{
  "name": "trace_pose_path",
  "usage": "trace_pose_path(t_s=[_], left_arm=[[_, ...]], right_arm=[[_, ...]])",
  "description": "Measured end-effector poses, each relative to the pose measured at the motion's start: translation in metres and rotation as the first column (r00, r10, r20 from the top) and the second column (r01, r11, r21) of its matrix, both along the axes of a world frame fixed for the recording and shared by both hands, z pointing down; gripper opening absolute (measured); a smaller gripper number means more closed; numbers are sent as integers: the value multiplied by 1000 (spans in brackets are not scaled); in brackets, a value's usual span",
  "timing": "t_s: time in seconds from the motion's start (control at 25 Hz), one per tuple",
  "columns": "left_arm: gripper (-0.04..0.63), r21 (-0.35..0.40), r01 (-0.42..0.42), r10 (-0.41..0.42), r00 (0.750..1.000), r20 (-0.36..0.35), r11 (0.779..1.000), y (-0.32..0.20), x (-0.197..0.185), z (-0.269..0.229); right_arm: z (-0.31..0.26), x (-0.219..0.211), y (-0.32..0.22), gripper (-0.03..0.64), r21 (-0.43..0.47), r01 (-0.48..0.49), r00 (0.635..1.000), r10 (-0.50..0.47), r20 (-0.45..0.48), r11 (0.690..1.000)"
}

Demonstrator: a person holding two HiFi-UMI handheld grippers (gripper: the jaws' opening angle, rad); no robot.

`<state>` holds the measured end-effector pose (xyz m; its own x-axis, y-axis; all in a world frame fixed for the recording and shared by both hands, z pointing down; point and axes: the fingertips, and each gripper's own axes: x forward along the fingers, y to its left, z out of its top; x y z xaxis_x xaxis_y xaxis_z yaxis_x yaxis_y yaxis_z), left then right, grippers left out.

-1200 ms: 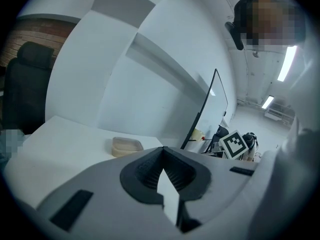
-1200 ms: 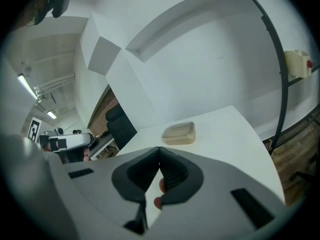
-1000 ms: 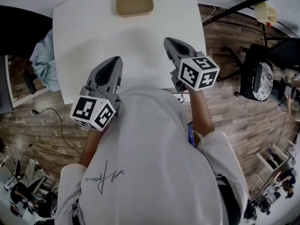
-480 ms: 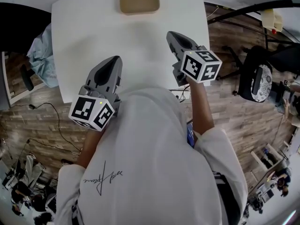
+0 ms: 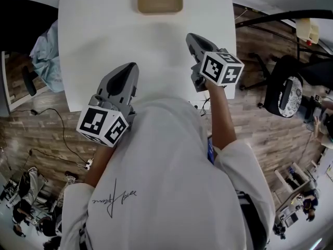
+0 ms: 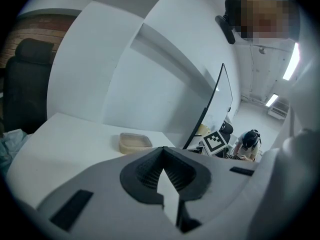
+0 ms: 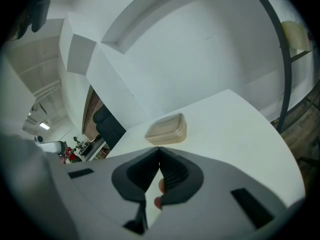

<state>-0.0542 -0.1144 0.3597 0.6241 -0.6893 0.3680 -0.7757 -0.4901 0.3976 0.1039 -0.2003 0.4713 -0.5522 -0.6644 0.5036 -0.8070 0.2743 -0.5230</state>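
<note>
A shallow tan lidded container (image 5: 159, 0) lies at the far edge of the white table (image 5: 93, 30). My left gripper (image 5: 128, 67) hovers over the table's near left part, its jaws shut with nothing between them. My right gripper (image 5: 192, 37) is over the near right part, also shut and empty, and closer to the container. In the left gripper view the container (image 6: 135, 143) sits just beyond the closed tips (image 6: 163, 149). The right gripper view shows the container (image 7: 166, 129) straight ahead of the closed tips (image 7: 159, 148).
A light blue cloth (image 5: 44, 48) hangs at the table's left edge beside a black chair (image 6: 25, 84). Right of the table are a black frame (image 5: 281, 15), a yellow box (image 5: 308, 30) and an office chair (image 5: 283, 90). Cables (image 5: 52, 139) lie on the wood floor.
Both grippers have eased forward toward the container, which looks a little larger in each gripper view. The right gripper's marker cube has turned slightly. Both stay shut.
</note>
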Motion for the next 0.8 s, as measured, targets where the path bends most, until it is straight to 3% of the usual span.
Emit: trace_pose_path(t_s=[0.8], left_arm=[[6,-69,-11,12,1000,13,998,-5,0,18]], right_arm=[[35,5,-33,26,-83,-65,991,74,113,994]])
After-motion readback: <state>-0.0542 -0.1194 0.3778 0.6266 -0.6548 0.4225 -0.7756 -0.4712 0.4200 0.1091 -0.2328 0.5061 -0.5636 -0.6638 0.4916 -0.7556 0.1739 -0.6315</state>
